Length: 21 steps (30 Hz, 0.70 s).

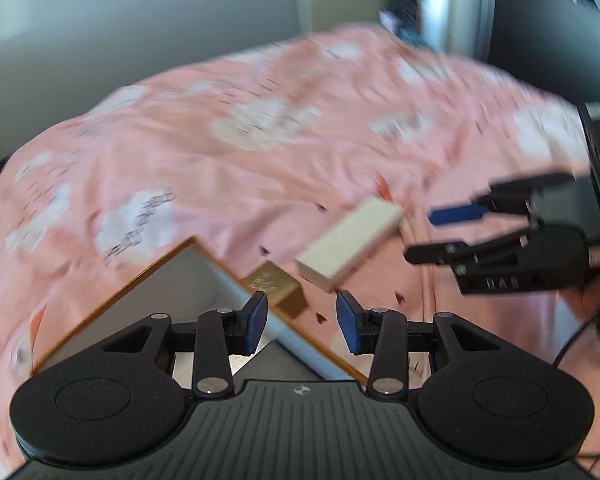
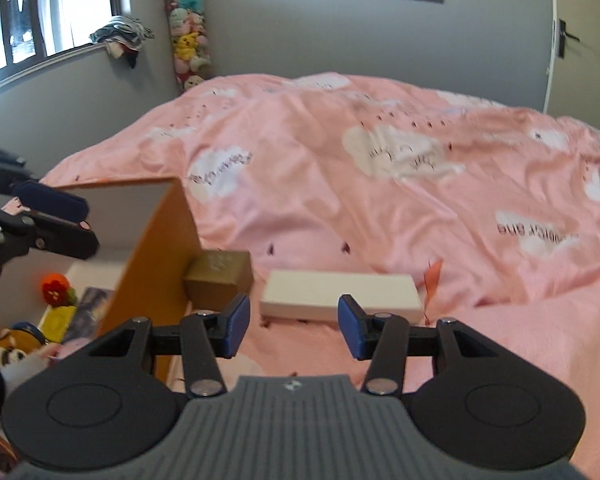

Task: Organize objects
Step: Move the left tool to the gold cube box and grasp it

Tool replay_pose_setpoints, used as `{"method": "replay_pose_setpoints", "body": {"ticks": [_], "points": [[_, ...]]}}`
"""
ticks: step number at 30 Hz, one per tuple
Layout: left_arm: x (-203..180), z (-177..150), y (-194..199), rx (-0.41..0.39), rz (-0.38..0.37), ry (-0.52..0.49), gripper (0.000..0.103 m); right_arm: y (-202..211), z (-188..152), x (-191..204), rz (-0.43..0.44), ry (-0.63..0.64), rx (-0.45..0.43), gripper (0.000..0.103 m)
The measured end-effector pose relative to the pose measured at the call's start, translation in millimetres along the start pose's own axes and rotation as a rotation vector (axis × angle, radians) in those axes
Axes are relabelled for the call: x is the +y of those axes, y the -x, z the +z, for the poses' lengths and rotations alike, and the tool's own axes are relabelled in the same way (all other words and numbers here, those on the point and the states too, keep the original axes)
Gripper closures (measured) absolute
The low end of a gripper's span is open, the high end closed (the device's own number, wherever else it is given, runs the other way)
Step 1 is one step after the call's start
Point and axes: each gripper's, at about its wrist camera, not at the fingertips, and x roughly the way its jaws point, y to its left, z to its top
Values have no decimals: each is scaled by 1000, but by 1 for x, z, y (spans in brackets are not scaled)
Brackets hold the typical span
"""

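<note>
Both grippers are hanging over the pink bed (image 2: 380, 184) with nothing held: the right gripper (image 2: 294, 326) is poised just short of the white box (image 2: 340, 292), fingers apart, while the left gripper (image 1: 302, 320), fingers likewise apart, is hovering above the orange-sided bin (image 2: 160, 248). The gold box (image 2: 220, 280) is lying beside the bin wall, probably touching it. Next, the right fingers are needing to straddle the white box and close
</note>
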Motion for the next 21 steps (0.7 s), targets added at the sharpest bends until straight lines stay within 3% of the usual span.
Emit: {"method": "replay_pose_setpoints", "body": {"ticks": [11,14,18,21], "points": [[-47,26,-108,327,65,-496,55,-37,-24,-47,13,-141,32,52],[-56,28,-138,450,80,-603,53,-38,-26,-51,23,-149,24,52],[-57,29,-174,604,114,-622,50,-40,-30,-55,41,-165,26,52],[-56,26,-188,645,138,-642,46,-41,-32,-57,54,-169,22,52]]}}
